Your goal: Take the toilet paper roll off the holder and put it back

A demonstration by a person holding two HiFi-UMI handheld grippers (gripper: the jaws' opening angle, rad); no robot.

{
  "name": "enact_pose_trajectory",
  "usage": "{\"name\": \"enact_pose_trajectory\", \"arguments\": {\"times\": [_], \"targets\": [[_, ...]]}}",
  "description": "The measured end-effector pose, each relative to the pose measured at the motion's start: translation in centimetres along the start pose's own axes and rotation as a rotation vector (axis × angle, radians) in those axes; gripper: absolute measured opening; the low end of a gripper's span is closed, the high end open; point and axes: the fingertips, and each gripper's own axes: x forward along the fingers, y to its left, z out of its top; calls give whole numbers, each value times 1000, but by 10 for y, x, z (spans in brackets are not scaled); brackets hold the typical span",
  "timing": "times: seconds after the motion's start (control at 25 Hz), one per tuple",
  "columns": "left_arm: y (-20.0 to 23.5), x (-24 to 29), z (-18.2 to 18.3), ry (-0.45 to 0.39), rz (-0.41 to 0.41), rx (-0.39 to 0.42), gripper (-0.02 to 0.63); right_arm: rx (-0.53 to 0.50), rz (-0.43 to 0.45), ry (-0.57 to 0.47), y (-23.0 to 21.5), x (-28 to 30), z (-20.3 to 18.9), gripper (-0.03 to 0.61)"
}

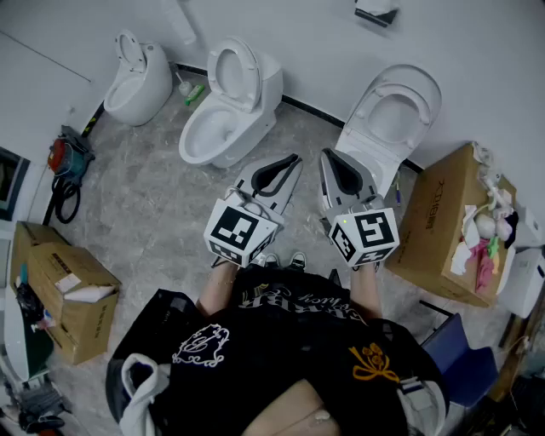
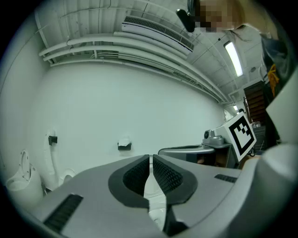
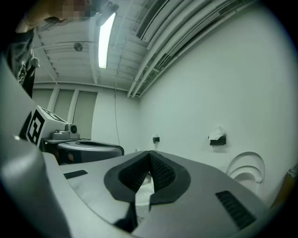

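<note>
- Holding the left gripper (image 1: 295, 160) and right gripper (image 1: 327, 157) closed and empty, you are facing the wall.
- Toilet paper roll (image 1: 373, 8) is sitting well ahead, nearest your right gripper.

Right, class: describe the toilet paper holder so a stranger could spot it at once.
Find the white wall at the back. On it, above the rightmost toilet, sits a small dark bracket holding white paper. Its neighbours are white and floor-standing; it is dark and wall-mounted.
</note>
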Motion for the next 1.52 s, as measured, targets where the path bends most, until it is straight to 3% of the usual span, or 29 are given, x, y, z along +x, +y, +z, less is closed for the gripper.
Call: {"name": "enact_pose_trajectory", "arguments": {"times": [0.36,0.68,1.2,1.52], "targets": [[-8,5,-5,17,-1,-2,37,16,60,-7,4,-4,-7,12],[-10,19,-8,32,18,-1,37,8,34,21,-18,-6,-19,13],[-29,45,-23,47,56,-1,37,17,78,31,-47,-12,-38,12],[-10,56,-29,68,56,1,37,34,81,42,-56,14,-44,14]]}}
